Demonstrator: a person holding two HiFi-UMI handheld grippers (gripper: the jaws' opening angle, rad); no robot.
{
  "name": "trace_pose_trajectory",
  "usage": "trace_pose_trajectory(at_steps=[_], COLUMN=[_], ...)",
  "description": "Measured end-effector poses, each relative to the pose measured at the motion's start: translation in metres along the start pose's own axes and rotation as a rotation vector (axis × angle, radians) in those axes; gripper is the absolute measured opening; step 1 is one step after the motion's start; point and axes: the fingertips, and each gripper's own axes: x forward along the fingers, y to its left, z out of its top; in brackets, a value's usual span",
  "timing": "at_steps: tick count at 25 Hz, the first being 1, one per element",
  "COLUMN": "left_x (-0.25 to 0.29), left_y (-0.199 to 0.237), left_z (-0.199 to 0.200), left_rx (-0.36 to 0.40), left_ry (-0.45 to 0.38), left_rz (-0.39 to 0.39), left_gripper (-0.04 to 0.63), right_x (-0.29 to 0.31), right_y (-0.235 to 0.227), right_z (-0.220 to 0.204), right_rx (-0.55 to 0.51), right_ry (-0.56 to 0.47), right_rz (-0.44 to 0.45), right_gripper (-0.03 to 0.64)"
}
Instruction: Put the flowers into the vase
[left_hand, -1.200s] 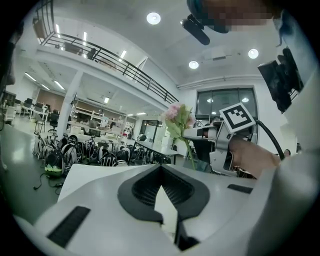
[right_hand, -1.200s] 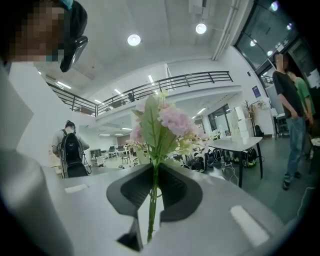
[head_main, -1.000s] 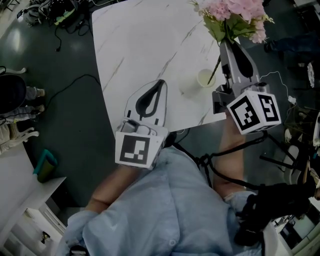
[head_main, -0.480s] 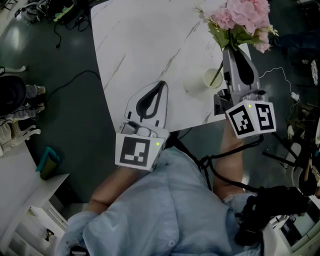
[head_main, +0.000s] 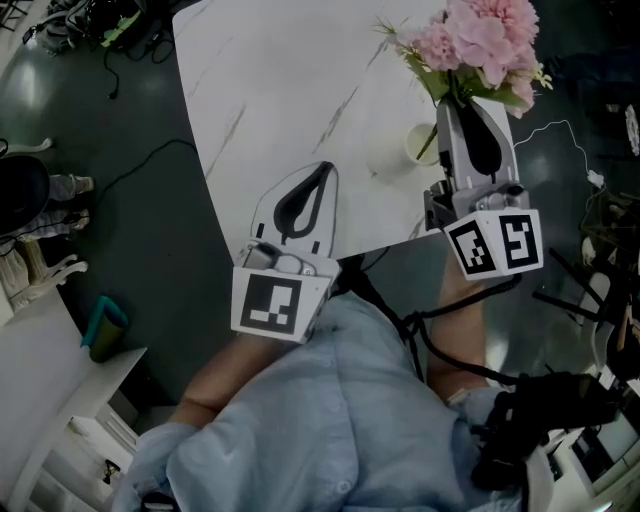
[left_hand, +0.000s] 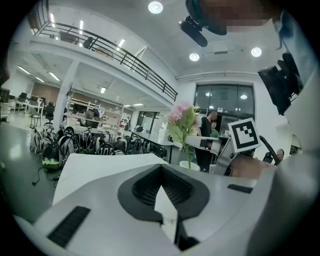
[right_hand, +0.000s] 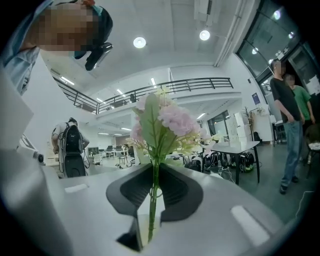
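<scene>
holding the flowers (head_main: 482, 40) at the vase (head_main: 419, 143) with your right tool (head_main: 458, 92)
your right tool has the green stem (right_hand: 152, 200) pinched between its jaws close to the tips, and those jaws are opening slightly with the stem between them; the flowers spread pink above the tips, and the stem's lower end reaches the mouth of the small pale vase, which stands near the right edge of the white marbled tabletop (head_main: 280, 90). your left tool (head_main: 323, 170), jaws together with nothing between them, lies over the near edge of the tabletop, well apart from the vase.
</scene>
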Motion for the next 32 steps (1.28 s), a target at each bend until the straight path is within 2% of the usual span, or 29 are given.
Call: trace_pose_trajectory(at_steps=[8, 19, 23, 27, 32], left_x=[-0.002, -0.007, -0.012, -0.016, -0.021], left_y=[-0.012, -0.029, -0.028, -0.031, -0.036], left_z=[-0.003, -0.005, -0.009, -0.007, -0.002], left_rx=[0.011, 0.026, 0.020, 0.024, 0.039], left_ry=[0.005, 0.008, 0.002, 0.000, -0.028], left_rz=[-0.025, -0.037, -0.039, -0.031, -0.018], left_gripper=[0.004, 0.004, 0.003, 0.005, 0.003], right_x=[-0.017, -0.038, -0.041, -0.045, -0.050], right_y=[0.008, 0.019, 0.028, 0.027, 0.026], right_z=[-0.012, -0.038, -0.056, -0.068, -0.070], right_rx=[-0.052, -0.022, 0.001, -0.001, -0.001], right_ry=[0.047, 0.147, 0.219, 0.294, 0.323], right_rz=[0.014, 0.062, 0.083, 0.080, 0.070], right_gripper=[0.046, 0.063, 0.066, 0.078, 0.109])
